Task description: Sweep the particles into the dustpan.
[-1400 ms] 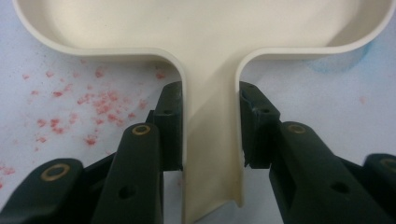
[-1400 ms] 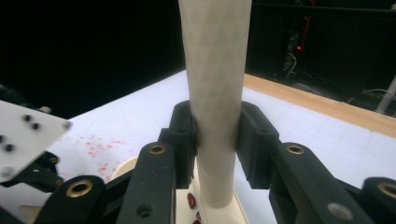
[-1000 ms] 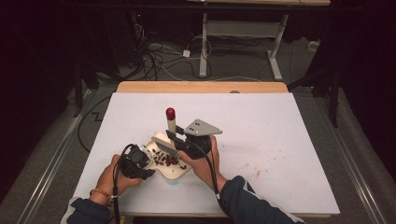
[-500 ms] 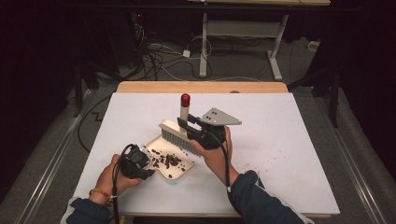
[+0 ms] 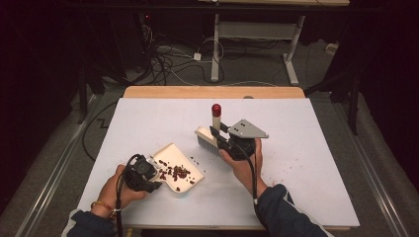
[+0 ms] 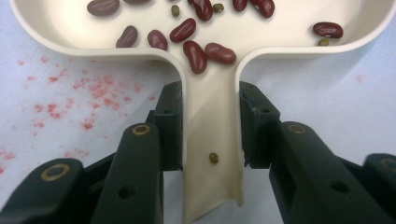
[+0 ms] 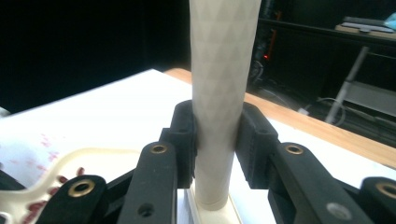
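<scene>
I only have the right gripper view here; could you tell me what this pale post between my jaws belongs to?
Observer: It is the handle of a small brush, red-capped on top; the right gripper is shut on it, bristles near the table.
Operator: Thank you. Who holds the pale pan at my lower left?
Observer: The left gripper is shut on the handle of that dustpan.
Operator: Is anything in it?
Observer: Yes, red kidney beans and a few small green ones lie in the pan.
Operator: Are any beans outside it?
Observer: A few dark bits lie on the table between pan and brush.
</scene>
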Available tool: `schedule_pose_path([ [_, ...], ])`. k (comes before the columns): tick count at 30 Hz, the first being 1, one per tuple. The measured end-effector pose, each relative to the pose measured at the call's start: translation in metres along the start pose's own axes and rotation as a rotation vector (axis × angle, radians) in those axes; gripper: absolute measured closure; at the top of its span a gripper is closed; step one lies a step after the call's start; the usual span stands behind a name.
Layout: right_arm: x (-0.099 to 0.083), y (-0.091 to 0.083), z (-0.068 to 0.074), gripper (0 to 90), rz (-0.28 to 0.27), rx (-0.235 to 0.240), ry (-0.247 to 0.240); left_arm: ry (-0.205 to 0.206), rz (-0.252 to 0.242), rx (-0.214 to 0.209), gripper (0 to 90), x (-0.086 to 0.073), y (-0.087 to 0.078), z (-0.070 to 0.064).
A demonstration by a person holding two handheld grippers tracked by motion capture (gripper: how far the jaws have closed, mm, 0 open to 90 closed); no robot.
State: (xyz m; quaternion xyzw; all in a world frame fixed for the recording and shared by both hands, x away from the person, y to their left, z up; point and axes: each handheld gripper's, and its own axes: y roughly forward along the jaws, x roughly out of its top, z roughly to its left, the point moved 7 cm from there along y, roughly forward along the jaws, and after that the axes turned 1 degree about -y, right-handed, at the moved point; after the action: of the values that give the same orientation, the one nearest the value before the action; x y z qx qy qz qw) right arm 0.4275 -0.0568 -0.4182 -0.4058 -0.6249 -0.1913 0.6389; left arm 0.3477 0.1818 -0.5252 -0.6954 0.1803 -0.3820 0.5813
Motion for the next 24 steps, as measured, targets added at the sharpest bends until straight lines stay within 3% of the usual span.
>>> schedule_pose_path([
  [5,-0.008,0.001,0.006,71.3,0.012,0.004,-0.016,0.014,0.023,0.008,64.0,0.000,0.000,-0.005],
  [7,-0.007,0.001,0.018,71.2,0.014,0.038,-0.026,0.013,0.024,0.010,64.0,0.001,0.000,-0.007],
  [10,-0.008,-0.001,0.028,71.2,0.015,0.042,-0.047,0.004,0.023,0.011,64.0,0.001,0.000,-0.008],
  [13,-0.008,-0.002,0.042,71.1,0.025,0.078,-0.050,0.001,0.022,0.010,64.0,0.001,0.000,-0.008],
  [14,-0.007,-0.003,0.051,71.2,0.022,0.110,-0.051,0.002,0.022,0.011,64.0,0.001,0.000,-0.008],
  [15,-0.007,-0.003,0.051,71.2,0.022,0.110,-0.051,0.003,0.023,0.012,64.0,0.001,0.000,-0.009],
  [18,-0.003,-0.007,0.066,71.3,0.013,0.177,-0.008,0.000,0.022,0.011,64.0,0.001,0.000,-0.008],
  [24,0.005,-0.015,0.074,71.3,-0.017,0.220,-0.014,0.000,0.022,0.010,64.0,0.001,0.000,-0.008],
])
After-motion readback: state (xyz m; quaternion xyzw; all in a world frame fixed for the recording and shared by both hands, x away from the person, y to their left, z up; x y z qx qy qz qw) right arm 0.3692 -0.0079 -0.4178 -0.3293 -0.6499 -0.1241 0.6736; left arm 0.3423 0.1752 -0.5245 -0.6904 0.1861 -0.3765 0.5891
